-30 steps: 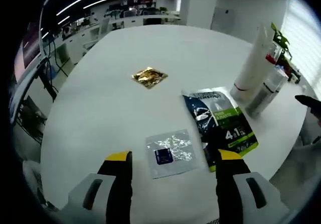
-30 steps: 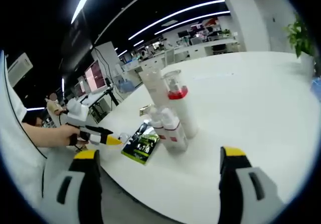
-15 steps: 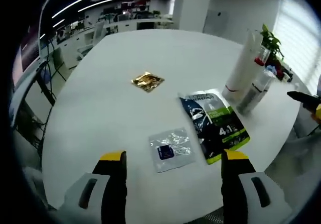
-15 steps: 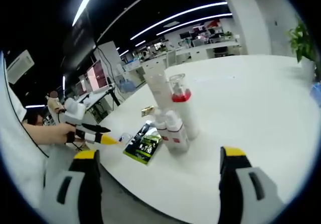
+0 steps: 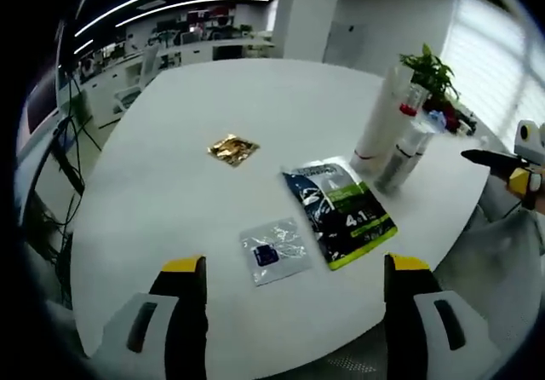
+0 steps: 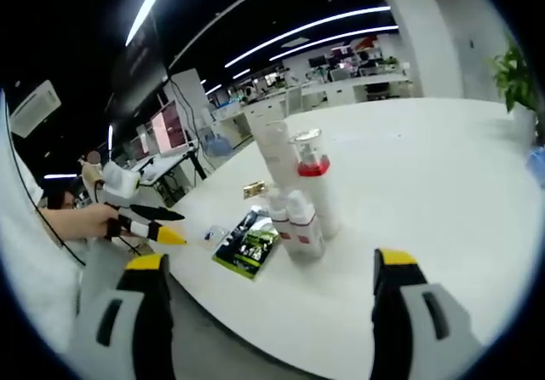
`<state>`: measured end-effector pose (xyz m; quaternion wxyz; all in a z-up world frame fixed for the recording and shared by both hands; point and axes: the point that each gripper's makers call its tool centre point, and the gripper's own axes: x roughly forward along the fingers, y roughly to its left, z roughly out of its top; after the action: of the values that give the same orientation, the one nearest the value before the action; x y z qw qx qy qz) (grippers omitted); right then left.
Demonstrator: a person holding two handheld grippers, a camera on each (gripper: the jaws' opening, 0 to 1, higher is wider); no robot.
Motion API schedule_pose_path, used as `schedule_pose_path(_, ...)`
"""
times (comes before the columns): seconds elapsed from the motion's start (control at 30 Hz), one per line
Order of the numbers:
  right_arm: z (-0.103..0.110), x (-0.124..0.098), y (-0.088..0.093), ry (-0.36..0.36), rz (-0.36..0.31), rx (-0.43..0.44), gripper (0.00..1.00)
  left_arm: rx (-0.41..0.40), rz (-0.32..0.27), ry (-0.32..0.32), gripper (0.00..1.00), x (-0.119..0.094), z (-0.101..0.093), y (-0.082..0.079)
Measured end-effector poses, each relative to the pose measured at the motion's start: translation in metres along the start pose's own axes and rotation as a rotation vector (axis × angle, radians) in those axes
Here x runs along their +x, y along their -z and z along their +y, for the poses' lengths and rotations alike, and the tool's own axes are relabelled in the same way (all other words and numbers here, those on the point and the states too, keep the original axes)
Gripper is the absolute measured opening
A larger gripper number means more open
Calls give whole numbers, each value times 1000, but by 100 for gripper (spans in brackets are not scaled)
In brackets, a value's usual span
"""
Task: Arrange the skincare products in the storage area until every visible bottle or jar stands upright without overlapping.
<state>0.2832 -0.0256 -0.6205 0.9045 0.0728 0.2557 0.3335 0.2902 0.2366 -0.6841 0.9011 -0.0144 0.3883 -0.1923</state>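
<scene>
We hold both grippers, the left gripper (image 5: 285, 269) and the right gripper (image 6: 268, 265), wide and empty at frame bottom. The bottles (image 6: 298, 197) stand clustered centre frame, sachets (image 5: 341, 214) flat beside them; next we approach.

We hold our right gripper (image 6: 264, 299) with jaws wide apart above the white table (image 6: 426, 175). Ahead stands a tall white tube (image 6: 277, 154), with a red-collared bottle (image 6: 315, 184) touching it and a green sachet (image 6: 249, 242) lying just beside it.
</scene>
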Motion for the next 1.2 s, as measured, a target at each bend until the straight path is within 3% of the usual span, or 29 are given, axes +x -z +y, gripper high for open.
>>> schedule_pose_path(0.63,1,-8,-3,-4,-10,-11,99,69,0,109,96,-19,-15,8)
schedule_pose_path(1.2,2,-8,0,-4,-15,-5,99,98,18,108,97,-19,-11,5)
